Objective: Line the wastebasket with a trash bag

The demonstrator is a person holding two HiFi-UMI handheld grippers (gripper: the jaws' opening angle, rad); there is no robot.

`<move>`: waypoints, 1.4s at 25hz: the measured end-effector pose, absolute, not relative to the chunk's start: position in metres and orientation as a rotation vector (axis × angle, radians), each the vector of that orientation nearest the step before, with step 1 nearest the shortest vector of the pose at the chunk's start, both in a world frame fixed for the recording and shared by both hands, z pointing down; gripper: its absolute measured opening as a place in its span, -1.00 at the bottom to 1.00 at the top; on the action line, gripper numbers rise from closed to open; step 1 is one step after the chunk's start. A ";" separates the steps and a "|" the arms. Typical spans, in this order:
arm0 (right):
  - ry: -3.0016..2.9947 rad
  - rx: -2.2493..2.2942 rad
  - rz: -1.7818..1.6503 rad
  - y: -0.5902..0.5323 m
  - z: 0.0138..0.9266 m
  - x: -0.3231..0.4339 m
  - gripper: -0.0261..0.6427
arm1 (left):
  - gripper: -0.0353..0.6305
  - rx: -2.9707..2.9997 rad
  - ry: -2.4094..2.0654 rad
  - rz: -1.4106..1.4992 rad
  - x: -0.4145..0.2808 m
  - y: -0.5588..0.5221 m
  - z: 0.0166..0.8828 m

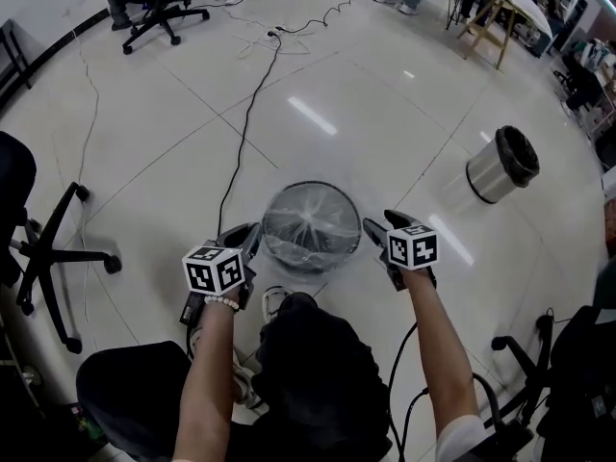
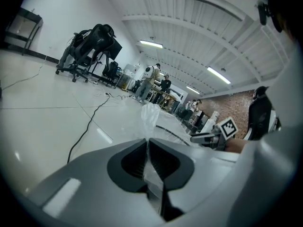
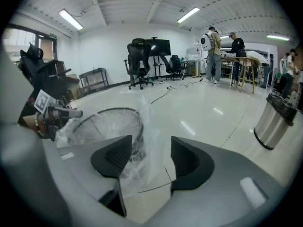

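A round wire-mesh wastebasket [image 1: 310, 185] stands on the floor straight ahead of me, with a clear trash bag [image 1: 310, 221] sagging inside it. My left gripper [image 1: 252, 236] sits at the basket's left rim, shut on a fold of the bag [image 2: 150, 115], and the film runs between its pads [image 2: 137, 157]. At the right rim my right gripper [image 1: 382, 223] is open. Crumpled bag film [image 3: 144, 126] hangs loose in the gap of the right gripper [image 3: 151, 150], touching neither pad. The basket [image 3: 110, 111] and my left gripper [image 3: 71, 113] show beyond it.
A steel bin with a black liner [image 1: 502, 165] stands to the right. A black cable [image 1: 245, 123] runs across the floor toward the basket. Office chairs stand at the left [image 1: 48, 248] and far left [image 1: 159, 12]. My shoe [image 1: 274, 301] is just before the basket.
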State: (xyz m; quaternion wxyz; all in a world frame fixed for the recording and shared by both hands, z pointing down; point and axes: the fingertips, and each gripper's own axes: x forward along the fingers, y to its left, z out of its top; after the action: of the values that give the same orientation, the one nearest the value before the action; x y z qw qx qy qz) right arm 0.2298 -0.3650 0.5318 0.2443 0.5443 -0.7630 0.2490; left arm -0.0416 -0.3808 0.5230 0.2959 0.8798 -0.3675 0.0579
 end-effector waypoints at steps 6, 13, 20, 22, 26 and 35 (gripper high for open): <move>-2.201 1.196 0.472 -0.377 0.426 0.183 -0.57 | -0.86 2.370 -0.976 0.160 -0.042 -0.380 0.518; -1.940 0.676 0.249 -0.383 0.507 0.084 -0.90 | -0.77 2.366 -0.951 0.060 -0.048 -0.379 0.504; -1.829 0.567 0.272 -0.412 0.563 0.064 -0.92 | -0.07 2.346 -0.838 -0.201 -0.064 -0.392 0.462; -1.809 0.529 0.292 -0.414 0.578 0.062 -0.92 | -0.07 2.342 -0.820 -0.210 -0.071 -0.396 0.460; -1.766 0.436 0.379 -0.407 0.619 0.055 -0.92 | -0.07 2.304 -0.895 -0.135 -0.083 -0.410 0.481; -1.805 0.210 0.309 -0.385 0.660 0.029 -0.92 | -0.48 2.279 -0.873 0.103 -0.041 -0.462 0.527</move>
State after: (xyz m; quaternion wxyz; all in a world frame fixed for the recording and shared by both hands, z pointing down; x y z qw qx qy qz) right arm 0.0294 -0.3855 0.6597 0.6047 0.0908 -0.7799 0.1336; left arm -0.0406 -0.4625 0.5272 0.3426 0.8766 -0.3357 0.0395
